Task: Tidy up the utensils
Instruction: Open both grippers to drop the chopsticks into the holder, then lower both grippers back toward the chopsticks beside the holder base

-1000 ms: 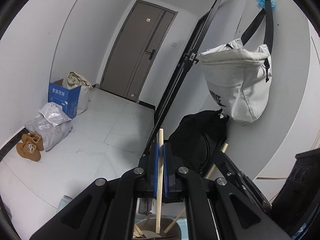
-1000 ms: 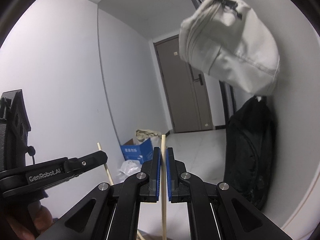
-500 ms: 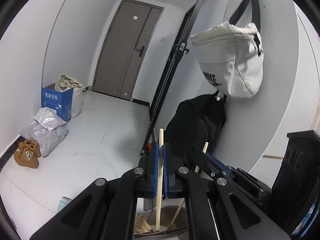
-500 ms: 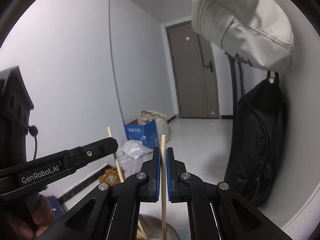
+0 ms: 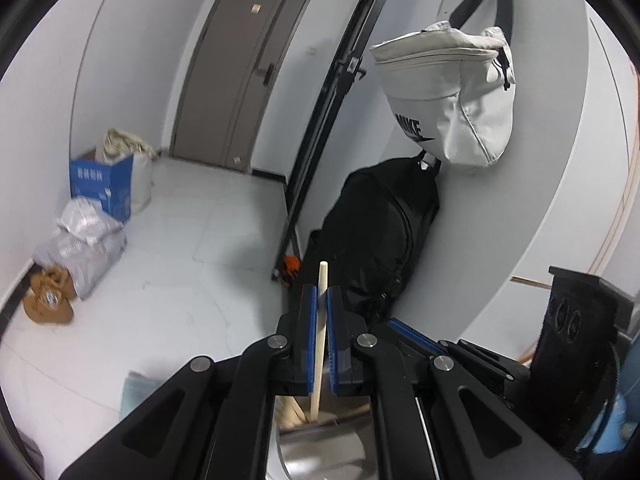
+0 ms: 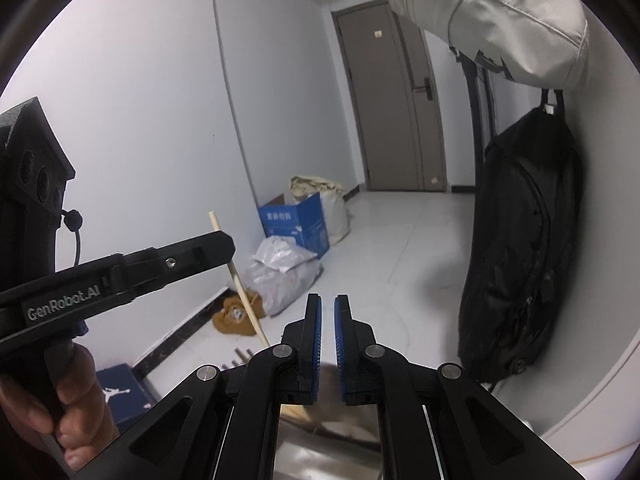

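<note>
My left gripper (image 5: pixel 319 300) is shut on a pale wooden chopstick (image 5: pixel 317 380) that stands upright between its blue pads. The stick's lower end reaches into a metal holder (image 5: pixel 320 444), where other wooden sticks (image 5: pixel 292 412) lean. My right gripper (image 6: pixel 328 308) hangs over the same holder (image 6: pixel 332 420); its jaws are opening and nothing is between them. In the right wrist view the left gripper (image 6: pixel 224 246) comes in from the left with its chopstick (image 6: pixel 240 276) slanting down. A blue pad of the right gripper's finger (image 5: pixel 412 334) shows beside the left one.
A hand (image 6: pixel 60 400) holds the left gripper's handle. A black backpack (image 5: pixel 384 240) leans on the right wall under a hanging white bag (image 5: pixel 448 92). On the floor at the left are a blue box (image 5: pixel 102 186), a plastic bag (image 5: pixel 80 240) and brown shoes (image 5: pixel 48 300). A grey door (image 5: pixel 240 72) closes the hall.
The chopstick that stood between the right gripper's pads is gone from them and the pads have parted. Both grippers have tipped lower over the holder. The left still grips its chopstick.
</note>
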A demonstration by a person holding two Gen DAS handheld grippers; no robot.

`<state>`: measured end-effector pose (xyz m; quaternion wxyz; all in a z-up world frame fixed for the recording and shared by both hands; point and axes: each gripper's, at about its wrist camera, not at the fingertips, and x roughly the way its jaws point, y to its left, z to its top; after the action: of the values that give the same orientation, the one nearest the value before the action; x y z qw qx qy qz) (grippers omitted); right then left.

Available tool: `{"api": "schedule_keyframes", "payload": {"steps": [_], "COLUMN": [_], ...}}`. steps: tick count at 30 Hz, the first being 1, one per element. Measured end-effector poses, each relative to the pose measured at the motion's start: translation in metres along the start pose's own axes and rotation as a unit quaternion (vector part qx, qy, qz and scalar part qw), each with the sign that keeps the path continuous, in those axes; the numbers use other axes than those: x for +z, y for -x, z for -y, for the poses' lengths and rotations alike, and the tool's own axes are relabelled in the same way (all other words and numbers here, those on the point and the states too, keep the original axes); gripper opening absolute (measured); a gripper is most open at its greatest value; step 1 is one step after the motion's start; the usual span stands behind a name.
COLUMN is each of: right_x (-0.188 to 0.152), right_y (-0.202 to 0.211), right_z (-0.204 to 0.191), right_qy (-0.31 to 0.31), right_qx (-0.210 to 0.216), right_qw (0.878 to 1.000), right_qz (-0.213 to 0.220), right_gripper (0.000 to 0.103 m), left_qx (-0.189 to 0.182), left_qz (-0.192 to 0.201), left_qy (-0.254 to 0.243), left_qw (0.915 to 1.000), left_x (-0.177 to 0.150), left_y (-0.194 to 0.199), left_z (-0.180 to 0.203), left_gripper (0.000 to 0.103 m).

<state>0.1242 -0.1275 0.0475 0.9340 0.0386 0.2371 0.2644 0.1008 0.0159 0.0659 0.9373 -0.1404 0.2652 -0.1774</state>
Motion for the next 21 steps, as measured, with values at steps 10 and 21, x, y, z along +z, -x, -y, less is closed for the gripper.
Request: {"api": "schedule_keyframes", "payload": {"steps": [10, 21], "right_x": [-0.005, -0.036], "right_y": [0.067, 0.146], "right_z": [0.019, 0.025], "right_qy": [-0.079, -0.128], "right_qx": [-0.024, -0.042], "right_qw": [0.996, 0.989], "right_qz": [0.034, 0.065], "right_gripper": [0.057, 0.070], "left_qx": [0.026, 0.067], "left_qz": [-0.004, -0.013], "left_qy": [-0.012, -0.025], "left_qw": [0.9996, 0.9973], "left_x": [0.008, -0.015], "left_y": [0.041, 0.081], "left_z": [0.009, 0.031], "left_gripper": [0.054, 0.071]}}
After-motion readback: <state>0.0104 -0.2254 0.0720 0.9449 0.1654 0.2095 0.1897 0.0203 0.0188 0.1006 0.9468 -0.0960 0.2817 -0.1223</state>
